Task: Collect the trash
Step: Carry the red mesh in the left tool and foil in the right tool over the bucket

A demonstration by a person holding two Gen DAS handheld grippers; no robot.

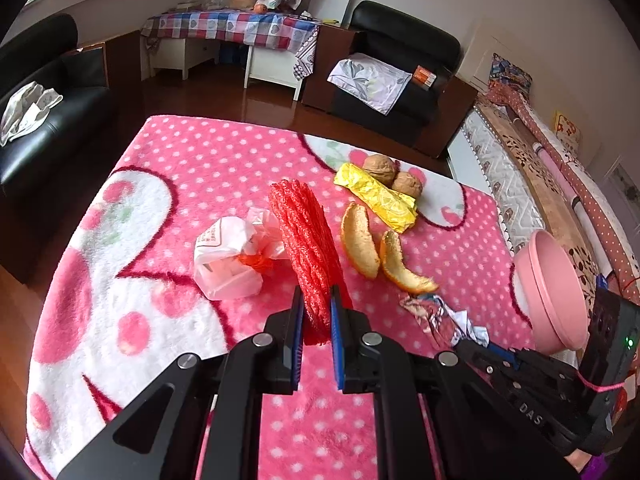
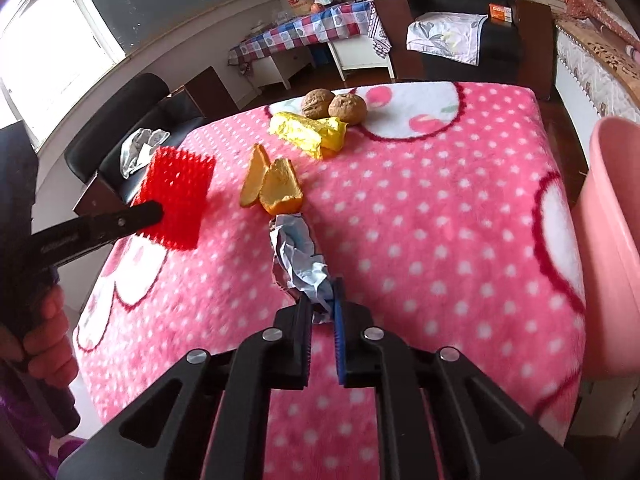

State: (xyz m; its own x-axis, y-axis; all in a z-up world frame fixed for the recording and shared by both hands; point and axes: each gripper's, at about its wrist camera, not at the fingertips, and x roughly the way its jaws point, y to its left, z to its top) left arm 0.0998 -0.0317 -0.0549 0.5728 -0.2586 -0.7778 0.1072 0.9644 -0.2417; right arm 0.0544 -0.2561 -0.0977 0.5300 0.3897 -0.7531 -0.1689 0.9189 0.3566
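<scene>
My left gripper (image 1: 316, 300) is shut on a red foam fruit net (image 1: 306, 248), which stands on edge just above the pink dotted blanket (image 1: 192, 160). From the right wrist view the red net (image 2: 180, 196) hangs in the left gripper's black fingers (image 2: 136, 216). My right gripper (image 2: 322, 300) is shut on the near end of a crumpled silver-and-white wrapper (image 2: 300, 256), also visible as the wrapper (image 1: 436, 316) in the left wrist view. Two orange peels (image 1: 372, 252), a yellow wrapper (image 1: 380, 196) and a white crumpled bag (image 1: 228, 256) lie on the blanket.
Two walnuts (image 1: 394, 176) sit beyond the yellow wrapper. A pink plastic bin (image 1: 556, 292) stands at the blanket's right edge, seen as the bin (image 2: 616, 240) in the right wrist view. A hand (image 2: 44, 340) holds the left gripper. Black sofas and a checked table stand beyond.
</scene>
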